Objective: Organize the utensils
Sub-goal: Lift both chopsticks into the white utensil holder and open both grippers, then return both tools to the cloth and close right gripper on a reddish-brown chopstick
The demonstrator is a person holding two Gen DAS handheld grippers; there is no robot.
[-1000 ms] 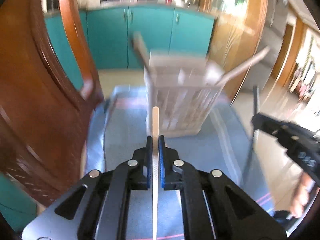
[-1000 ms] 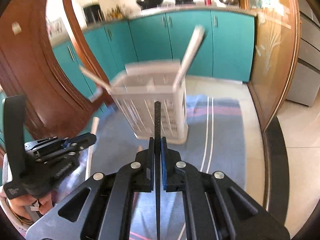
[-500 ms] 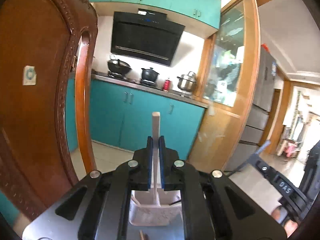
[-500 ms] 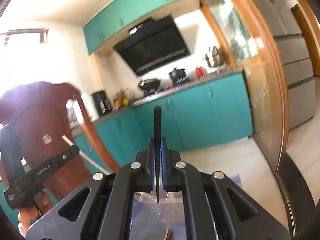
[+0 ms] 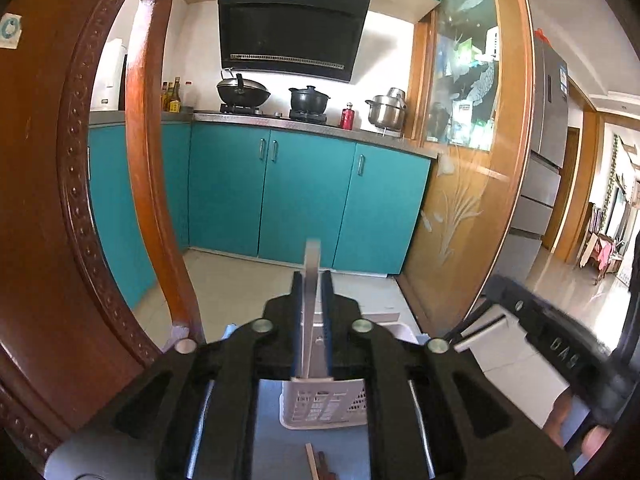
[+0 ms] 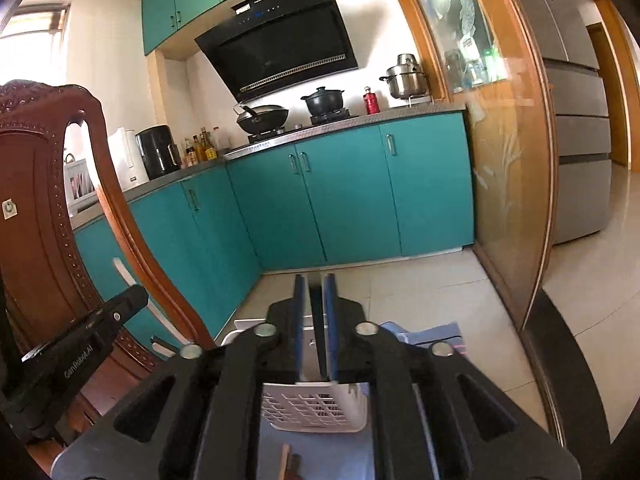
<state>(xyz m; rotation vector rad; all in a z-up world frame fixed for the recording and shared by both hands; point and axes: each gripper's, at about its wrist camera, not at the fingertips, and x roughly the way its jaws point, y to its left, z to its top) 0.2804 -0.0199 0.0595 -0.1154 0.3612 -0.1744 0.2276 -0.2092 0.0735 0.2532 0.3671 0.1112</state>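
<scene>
My left gripper [image 5: 311,280] is shut on a pale wooden utensil [image 5: 311,264] that sticks up between the pads. My right gripper [image 6: 316,284] is shut on a thin black utensil [image 6: 316,320]. Both are held above a white slotted utensil basket [image 5: 324,404], which also shows in the right wrist view [image 6: 312,408], mostly hidden behind the gripper bodies. Two loose sticks [image 5: 314,466] lie on the blue mat in front of the basket, also seen in the right wrist view [image 6: 286,460]. The right gripper shows at the right of the left view [image 5: 560,356].
A carved wooden chair back [image 5: 48,208] stands close on the left, also in the right wrist view [image 6: 44,208]. Teal kitchen cabinets [image 5: 304,200] and a glass partition [image 5: 468,184] are behind. A blue mat [image 6: 424,338] covers the table under the basket.
Both grippers have tilted up and risen with their utensils; the basket, once straight ahead, now sits low and is largely hidden by the gripper bodies.
</scene>
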